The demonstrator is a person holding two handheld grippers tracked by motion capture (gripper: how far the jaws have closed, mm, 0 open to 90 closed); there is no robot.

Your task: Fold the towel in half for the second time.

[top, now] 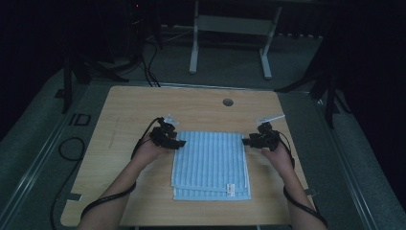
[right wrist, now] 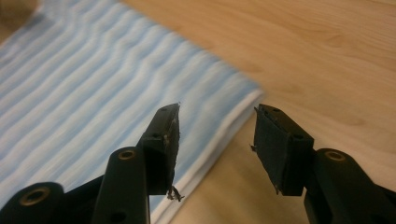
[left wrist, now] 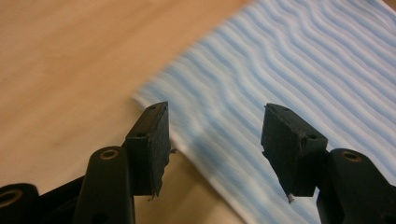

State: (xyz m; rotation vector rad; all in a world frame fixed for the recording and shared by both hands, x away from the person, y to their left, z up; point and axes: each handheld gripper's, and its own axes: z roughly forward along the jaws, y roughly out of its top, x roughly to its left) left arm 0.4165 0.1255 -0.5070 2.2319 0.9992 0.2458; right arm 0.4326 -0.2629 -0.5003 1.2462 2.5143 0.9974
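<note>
blue striped towel (top: 210, 165) lies between both open, empty tools: left tool (top: 176, 143), right tool (top: 247, 141), each at a far corner.

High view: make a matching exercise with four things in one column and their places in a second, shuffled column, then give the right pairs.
Things
1. folded blue-and-white striped towel
2. left gripper
3. right gripper
4. small round hole in the wooden table

Places
A. at the towel's far right corner
B. near the table's far edge, beyond the towel
C. flat on the middle of the table
D. at the towel's far left corner

Pairs: 1-C, 2-D, 3-A, 4-B
</note>
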